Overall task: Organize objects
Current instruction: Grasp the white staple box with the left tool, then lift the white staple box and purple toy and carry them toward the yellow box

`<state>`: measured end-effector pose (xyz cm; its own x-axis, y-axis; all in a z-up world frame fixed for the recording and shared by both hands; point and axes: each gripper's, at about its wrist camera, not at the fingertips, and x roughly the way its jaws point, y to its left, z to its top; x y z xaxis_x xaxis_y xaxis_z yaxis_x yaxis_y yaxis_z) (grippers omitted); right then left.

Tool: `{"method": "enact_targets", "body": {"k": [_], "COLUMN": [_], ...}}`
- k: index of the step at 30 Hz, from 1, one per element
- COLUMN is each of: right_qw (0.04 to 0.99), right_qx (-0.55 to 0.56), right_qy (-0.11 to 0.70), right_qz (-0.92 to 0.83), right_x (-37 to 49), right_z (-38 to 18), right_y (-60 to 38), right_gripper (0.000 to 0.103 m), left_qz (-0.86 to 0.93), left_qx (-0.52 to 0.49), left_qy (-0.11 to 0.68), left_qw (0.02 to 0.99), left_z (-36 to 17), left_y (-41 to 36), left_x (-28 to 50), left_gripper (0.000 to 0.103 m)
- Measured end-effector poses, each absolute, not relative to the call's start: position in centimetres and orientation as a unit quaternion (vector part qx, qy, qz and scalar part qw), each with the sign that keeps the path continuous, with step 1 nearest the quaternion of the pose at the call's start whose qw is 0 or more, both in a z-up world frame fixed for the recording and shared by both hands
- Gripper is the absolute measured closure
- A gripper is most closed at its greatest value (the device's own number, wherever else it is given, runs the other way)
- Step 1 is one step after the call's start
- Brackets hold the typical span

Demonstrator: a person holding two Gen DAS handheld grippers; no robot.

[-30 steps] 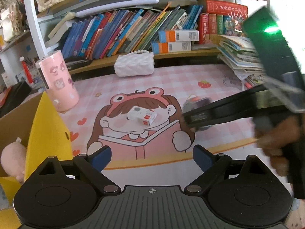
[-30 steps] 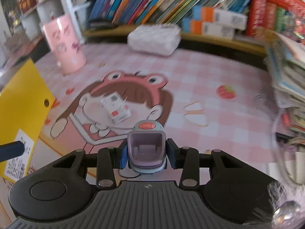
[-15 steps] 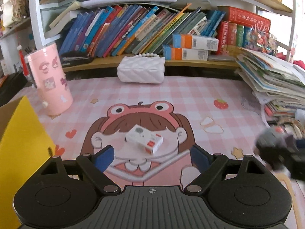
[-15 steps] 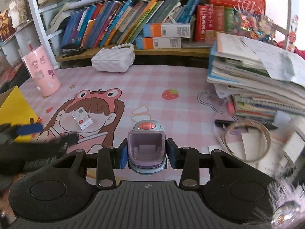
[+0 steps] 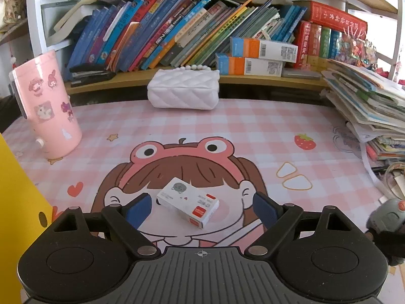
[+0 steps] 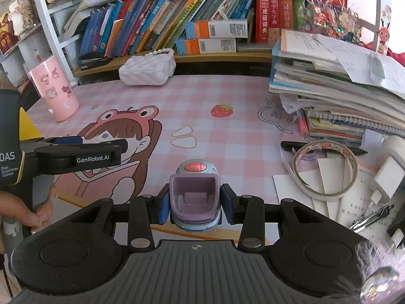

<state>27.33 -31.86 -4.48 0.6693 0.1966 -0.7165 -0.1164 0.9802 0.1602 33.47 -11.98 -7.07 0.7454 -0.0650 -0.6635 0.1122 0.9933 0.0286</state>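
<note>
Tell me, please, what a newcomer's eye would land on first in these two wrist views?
Probably the big cartoon frog-hat girl on the pink checked desk mat, with a small white and red box lying on her face between the open fingers of the left gripper. Next, the purple and grey toy clamped in the right gripper, and the leaning pile of books and papers at the mat's right edge.

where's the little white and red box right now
In the left wrist view the white and red box lies on the cartoon girl's face on the desk mat, between the open left gripper fingers, untouched.
</note>
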Motion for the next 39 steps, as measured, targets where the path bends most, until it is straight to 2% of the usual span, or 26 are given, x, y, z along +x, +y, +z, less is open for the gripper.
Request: {"method": "enact_targets", "body": {"k": [13,17,19,29,39], "right_qw": [0.907,0.907,0.906,0.905,0.907], "right_qx": [0.057,0.058,0.061,0.071,0.047], "right_qy": [0.408,0.408,0.410,0.413,0.408], "right_qz": [0.087,0.085,0.080,0.074,0.089], "right_x": [27.4,27.4,27.4,27.2,25.4], "right_z": [-4.9,-4.9,-5.0,-5.2,-4.5], "right_y": [-31.7,-31.7,-31.9,-32.2,-29.8], "right_gripper": [0.065,0.065,0.065,0.065,0.065], "left_qz": [-0.052,-0.057,-0.060,-0.059,-0.099], "left_qx": [0.041,0.035,0.035,0.011,-0.006], "left_qy": [0.358,0.367,0.365,0.350,0.325], "left_qw": [0.931,0.928,0.929,0.935,0.941], "left_z": [-8.6,-9.1,-9.0,-6.0,-2.3], "left_y": [-11.7,-11.3,-11.3,-11.2,-10.5], "left_x": [35.3,35.8,35.7,33.5,26.3], "left_gripper": [0.015,0.024,0.043,0.044,0.044]}}
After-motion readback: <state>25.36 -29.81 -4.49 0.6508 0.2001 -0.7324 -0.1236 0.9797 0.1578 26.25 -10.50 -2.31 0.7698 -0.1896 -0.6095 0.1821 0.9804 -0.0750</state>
